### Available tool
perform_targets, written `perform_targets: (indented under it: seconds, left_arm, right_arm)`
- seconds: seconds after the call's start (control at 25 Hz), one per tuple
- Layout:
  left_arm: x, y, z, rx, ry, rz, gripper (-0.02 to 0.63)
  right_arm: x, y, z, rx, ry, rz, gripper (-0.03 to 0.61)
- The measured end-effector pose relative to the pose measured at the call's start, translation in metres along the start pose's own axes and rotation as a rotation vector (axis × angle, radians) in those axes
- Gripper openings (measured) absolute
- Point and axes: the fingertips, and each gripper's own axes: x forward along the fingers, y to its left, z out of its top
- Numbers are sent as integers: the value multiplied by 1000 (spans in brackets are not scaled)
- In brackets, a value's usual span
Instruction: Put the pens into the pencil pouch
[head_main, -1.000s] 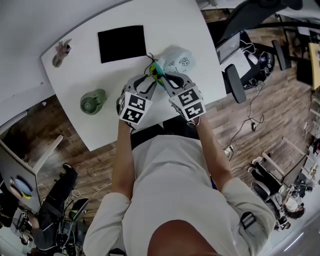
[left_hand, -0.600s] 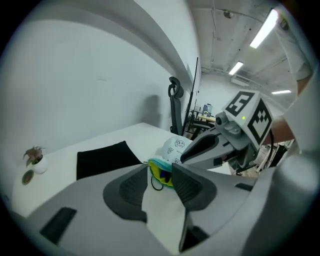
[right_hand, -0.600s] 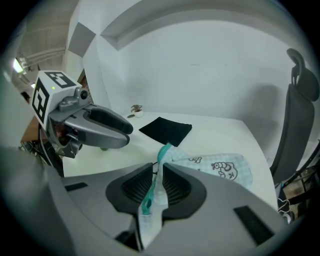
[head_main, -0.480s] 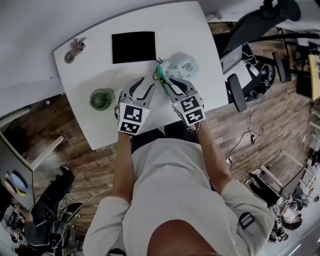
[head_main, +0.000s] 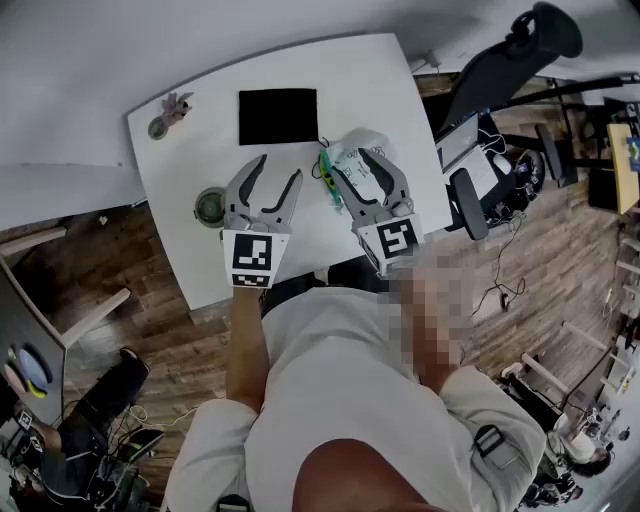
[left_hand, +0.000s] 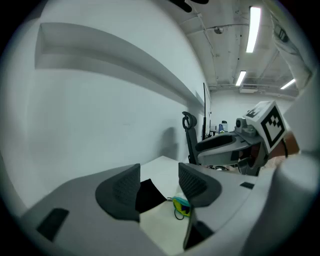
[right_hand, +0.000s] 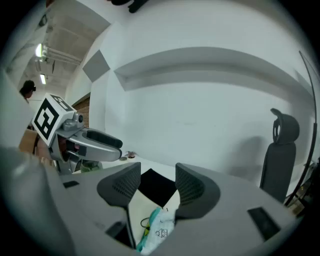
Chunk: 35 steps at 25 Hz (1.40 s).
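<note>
Open-plan office or laboratory workroom. Head view, upper centre: a white bench (head_main: 375, 85) standing on a wood-plank floor (head_main: 560, 230). Upper right: a black high-backed office chair (head_main: 495, 70) and trailing cables (head_main: 500, 265). Left gripper view, upper right: ceiling strip lights (left_hand: 254, 22) above bare white walls (left_hand: 100, 125).

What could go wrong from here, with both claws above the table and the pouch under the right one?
The left claw and right claw have just been opening and hold nothing.
The pouch lies toward the right edge of the table; the right claw coming down could nudge it off.
The green cup stands close beside the left claw in the head view; a sideways sweep might tip it.
</note>
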Motion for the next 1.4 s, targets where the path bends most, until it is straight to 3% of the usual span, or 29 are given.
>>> perform_targets:
  seconds: [0.16,0.44,0.68,0.96,1.4]
  left_arm:
    - [-18,11,32,8,-77,40,244]
    - [-46,17,75,41,-176,79,251]
    - [-59,13,88,48,-213,78,252]
    - [-64,15,98,92,-228,61,251]
    - [-60,23,103,97,-249,28,250]
  right_arm:
    - [-15,1,43,-18,-95,-20,247]
    - [-40,8,102,-39,-225,-41,250]
    - [-44,8,95,-67,-178,-79,250]
    - [-46,11,113,-57,-225,-90,250]
    - [-43,10,114,-76,-208,-147,250]
